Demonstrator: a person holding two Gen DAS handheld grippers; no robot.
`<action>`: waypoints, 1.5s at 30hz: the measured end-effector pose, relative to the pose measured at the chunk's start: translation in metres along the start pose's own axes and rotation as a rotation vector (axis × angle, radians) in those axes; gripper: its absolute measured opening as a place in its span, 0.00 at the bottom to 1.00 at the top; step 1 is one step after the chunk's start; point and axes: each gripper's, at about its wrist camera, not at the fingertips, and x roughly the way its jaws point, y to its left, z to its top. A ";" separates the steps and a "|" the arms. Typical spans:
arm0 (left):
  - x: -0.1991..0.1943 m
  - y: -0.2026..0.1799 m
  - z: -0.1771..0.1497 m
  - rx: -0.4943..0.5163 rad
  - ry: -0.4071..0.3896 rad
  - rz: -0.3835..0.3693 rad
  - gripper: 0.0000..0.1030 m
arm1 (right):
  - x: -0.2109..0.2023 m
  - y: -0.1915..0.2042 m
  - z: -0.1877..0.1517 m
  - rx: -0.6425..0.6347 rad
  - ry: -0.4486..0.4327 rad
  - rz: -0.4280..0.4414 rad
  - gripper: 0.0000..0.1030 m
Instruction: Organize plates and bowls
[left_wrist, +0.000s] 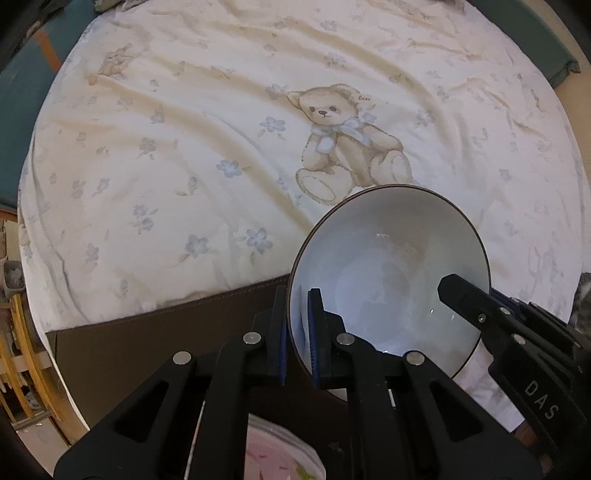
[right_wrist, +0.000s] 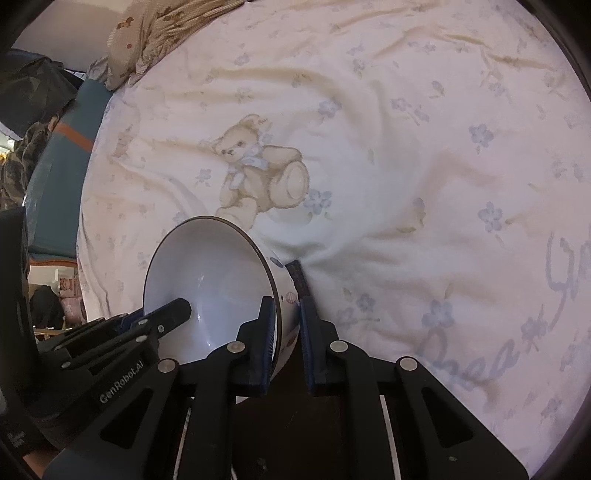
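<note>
A white bowl (left_wrist: 391, 280) with a dark rim is held between both grippers above the bed edge. My left gripper (left_wrist: 297, 332) is shut on the bowl's left rim, one finger inside and one outside. My right gripper (right_wrist: 286, 332) is shut on the opposite rim of the same bowl (right_wrist: 210, 280). The right gripper's finger (left_wrist: 465, 295) shows inside the bowl in the left wrist view, and the left gripper's finger (right_wrist: 166, 314) shows in the right wrist view. A pink flowered plate (left_wrist: 280, 458) lies below my left gripper, mostly hidden.
A cream bedsheet (left_wrist: 184, 166) with a teddy bear print (left_wrist: 347, 144) fills both views. A dark brown surface (left_wrist: 166, 339) lies under the grippers. A patterned pillow (right_wrist: 155, 33) sits at the far left of the bed.
</note>
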 end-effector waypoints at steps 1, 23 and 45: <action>-0.006 0.002 -0.004 0.000 -0.005 0.003 0.07 | -0.004 0.002 -0.001 -0.006 -0.004 0.000 0.14; -0.082 0.046 -0.088 -0.084 -0.075 -0.042 0.07 | -0.078 0.088 -0.075 -0.206 -0.079 -0.011 0.14; -0.092 0.114 -0.173 -0.095 -0.033 0.007 0.07 | -0.060 0.158 -0.167 -0.385 0.037 0.013 0.14</action>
